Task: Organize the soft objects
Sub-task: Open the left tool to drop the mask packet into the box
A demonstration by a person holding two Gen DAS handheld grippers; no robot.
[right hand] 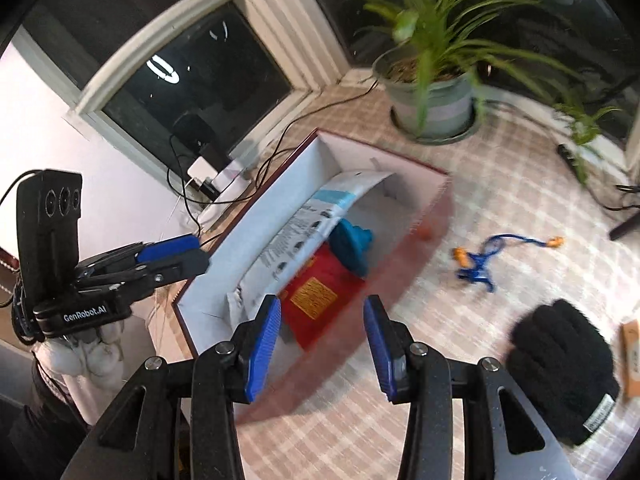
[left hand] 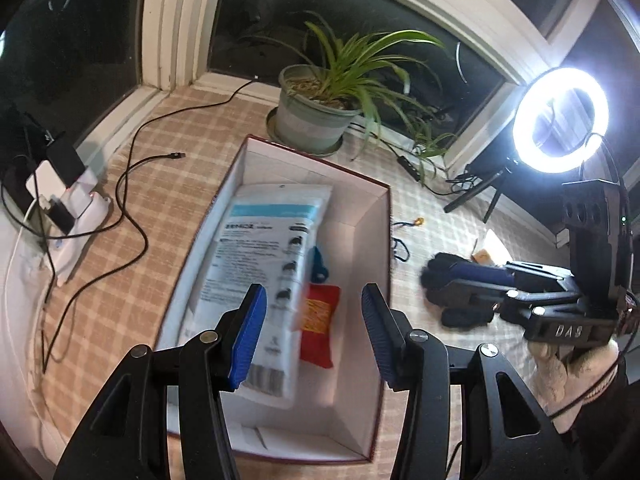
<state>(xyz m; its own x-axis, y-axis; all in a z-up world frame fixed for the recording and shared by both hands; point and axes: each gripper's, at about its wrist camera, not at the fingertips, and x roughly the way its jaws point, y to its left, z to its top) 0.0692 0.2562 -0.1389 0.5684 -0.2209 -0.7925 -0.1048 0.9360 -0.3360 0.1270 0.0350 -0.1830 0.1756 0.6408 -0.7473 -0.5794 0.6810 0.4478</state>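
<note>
An open box (left hand: 372,232) (right hand: 240,240) with a maroon rim and white inside lies on the checked cloth. It holds a white printed packet (left hand: 260,264) (right hand: 304,224), a red pouch (left hand: 318,328) (right hand: 316,300) and a blue soft thing (left hand: 318,266) (right hand: 352,248). My left gripper (left hand: 314,336) (right hand: 188,254) hovers over the box, open, with nothing between its blue pads. My right gripper (right hand: 320,340) (left hand: 456,282) is open and holds nothing. In its own view it is above the box's near wall and the red pouch. A black knit glove (right hand: 560,368) (left hand: 464,316) lies on the cloth to the right of the box.
A potted plant (left hand: 312,120) (right hand: 432,100) stands behind the box by the window. A lit ring light (left hand: 560,120) is at the right. Chargers and black cables (left hand: 136,200) lie to the left. A blue cord with orange earplugs (right hand: 480,260) lies right of the box.
</note>
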